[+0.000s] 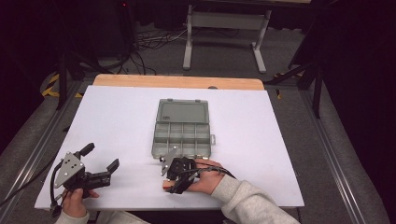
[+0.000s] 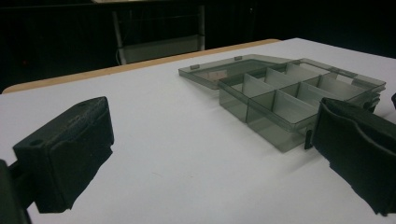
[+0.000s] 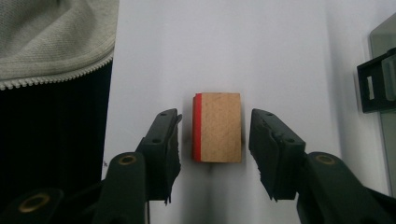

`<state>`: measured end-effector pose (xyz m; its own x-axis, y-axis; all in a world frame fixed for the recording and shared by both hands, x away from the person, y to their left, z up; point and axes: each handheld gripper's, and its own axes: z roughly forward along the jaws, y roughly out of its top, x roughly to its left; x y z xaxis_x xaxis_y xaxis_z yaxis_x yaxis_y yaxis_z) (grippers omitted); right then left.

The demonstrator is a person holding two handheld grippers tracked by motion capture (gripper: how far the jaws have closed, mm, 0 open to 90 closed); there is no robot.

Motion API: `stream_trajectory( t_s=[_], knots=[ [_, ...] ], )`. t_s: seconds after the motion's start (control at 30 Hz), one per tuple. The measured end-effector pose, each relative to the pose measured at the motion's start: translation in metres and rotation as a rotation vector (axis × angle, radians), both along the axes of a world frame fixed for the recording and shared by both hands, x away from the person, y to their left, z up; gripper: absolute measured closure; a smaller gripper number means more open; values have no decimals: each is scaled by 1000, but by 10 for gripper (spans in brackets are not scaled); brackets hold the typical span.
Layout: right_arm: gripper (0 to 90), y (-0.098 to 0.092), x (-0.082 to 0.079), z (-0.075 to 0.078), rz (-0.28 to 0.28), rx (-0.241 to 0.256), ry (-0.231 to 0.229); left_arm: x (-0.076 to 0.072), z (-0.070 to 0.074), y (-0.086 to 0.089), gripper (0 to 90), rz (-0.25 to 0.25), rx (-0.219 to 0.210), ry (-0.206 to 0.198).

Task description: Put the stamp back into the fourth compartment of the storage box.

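A small wooden block (image 3: 217, 127) with one red side lies flat on the white table (image 1: 121, 121) near its front edge. My right gripper (image 3: 215, 119) is open and straddles the block, one jaw on each side, with a small gap to each. In the high view the right gripper (image 1: 173, 183) points down and left over the block (image 1: 166, 185). An open grey see-through compartment box (image 1: 182, 128) lies in the middle of the table, its compartments (image 2: 289, 93) bare. My left gripper (image 1: 101, 157) is held wide open at the front left, holding nothing (image 2: 210, 154).
A grey zipped sleeve (image 3: 56, 37) hangs past the table's front edge beside the block. The box's edge with a dark latch (image 3: 376, 86) sits close on the other side. A wooden strip (image 1: 177, 82) borders the table's far side, with a metal frame (image 1: 224, 28) beyond.
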<state>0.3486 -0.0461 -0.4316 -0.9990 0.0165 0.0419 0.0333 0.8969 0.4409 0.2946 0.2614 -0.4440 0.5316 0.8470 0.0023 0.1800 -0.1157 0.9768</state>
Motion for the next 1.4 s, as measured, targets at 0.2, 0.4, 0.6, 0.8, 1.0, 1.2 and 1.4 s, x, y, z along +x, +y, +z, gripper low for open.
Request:
stream_trajectory(
  t_s=[0.2, 0.4, 0.6, 0.8, 1.0, 1.2, 1.4],
  knots=[
    [648, 0, -1, 1, 5, -5, -20, 0, 0, 0, 1, -1, 2, 1],
    [659, 0, -2, 0, 9, -8, -26, 0, 0, 0, 1, -1, 2, 0],
    [659, 0, -2, 1, 10, -7, -29, 0, 0, 0, 1, 1, 1, 0],
    [659, -1, -2, 2, 14, 0, -27, 0, 0, 0, 1, 0, 1, -1],
    [659, -2, -2, 5, 18, 29, -41, -1, 0, 0, 1, 1, 1, -1],
    [659, -6, -2, 12, 4, 63, -39, 0, 0, 0, 1, 0, 1, -1],
    [659, -10, -3, 19, -5, 108, -42, 0, 0, 0, 1, 1, 0, -1]
  ],
)
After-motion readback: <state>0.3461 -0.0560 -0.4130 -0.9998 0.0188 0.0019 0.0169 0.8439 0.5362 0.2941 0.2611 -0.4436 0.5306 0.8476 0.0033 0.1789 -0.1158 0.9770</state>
